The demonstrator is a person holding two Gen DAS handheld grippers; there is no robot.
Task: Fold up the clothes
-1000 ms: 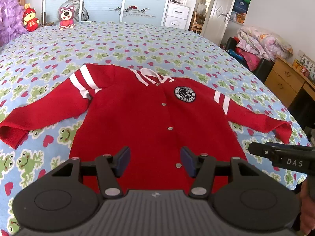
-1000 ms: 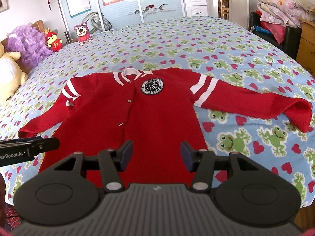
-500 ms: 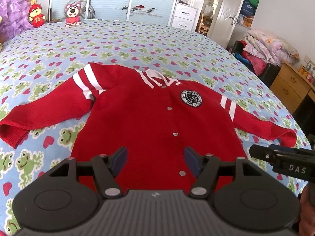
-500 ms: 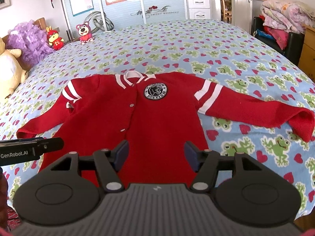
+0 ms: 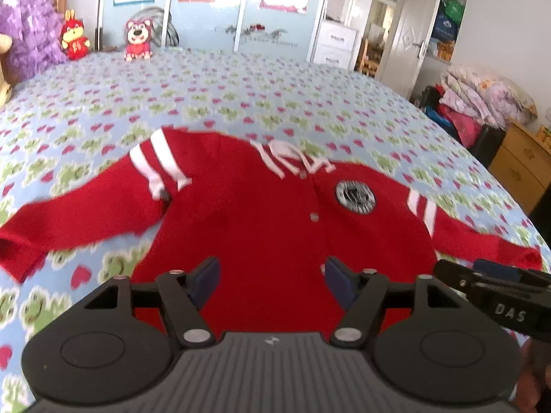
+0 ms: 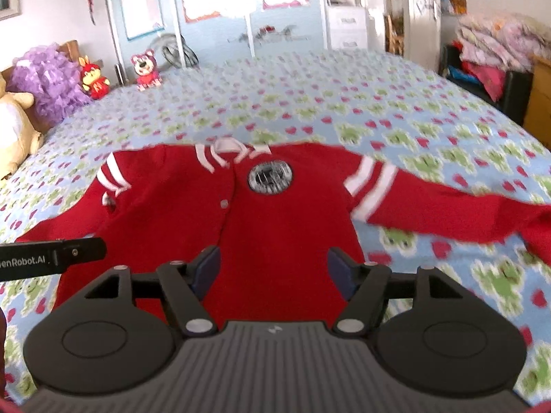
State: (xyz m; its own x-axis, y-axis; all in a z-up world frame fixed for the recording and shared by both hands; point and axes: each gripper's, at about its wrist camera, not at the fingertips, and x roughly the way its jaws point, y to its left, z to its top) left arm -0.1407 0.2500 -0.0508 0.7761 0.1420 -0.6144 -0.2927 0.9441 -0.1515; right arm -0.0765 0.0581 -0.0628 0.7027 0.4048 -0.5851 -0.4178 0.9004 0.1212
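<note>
A red button-up cardigan point(image 5: 261, 213) with white sleeve stripes and a round chest badge lies flat, front up, on the bed, both sleeves spread out; it also shows in the right wrist view point(image 6: 275, 213). My left gripper point(image 5: 272, 280) is open and empty, held above the cardigan's lower hem. My right gripper point(image 6: 273, 272) is open and empty, also above the lower hem. Each gripper shows at the edge of the other's view: the right one point(image 5: 496, 292), the left one point(image 6: 51, 258). The hem itself is hidden behind the gripper bodies.
The bed point(image 5: 241, 93) has a blue sheet with frogs and hearts. Plush toys point(image 5: 137, 38) and a purple fluffy cushion point(image 5: 27, 41) sit at the headboard. A wooden dresser point(image 5: 520, 168) and piled bedding point(image 5: 482, 103) stand to the right of the bed.
Both views have tilted up and are blurred: both grippers are moving, and the cardigan sits lower in frame. Both grippers stay open. The cardigan has not moved.
</note>
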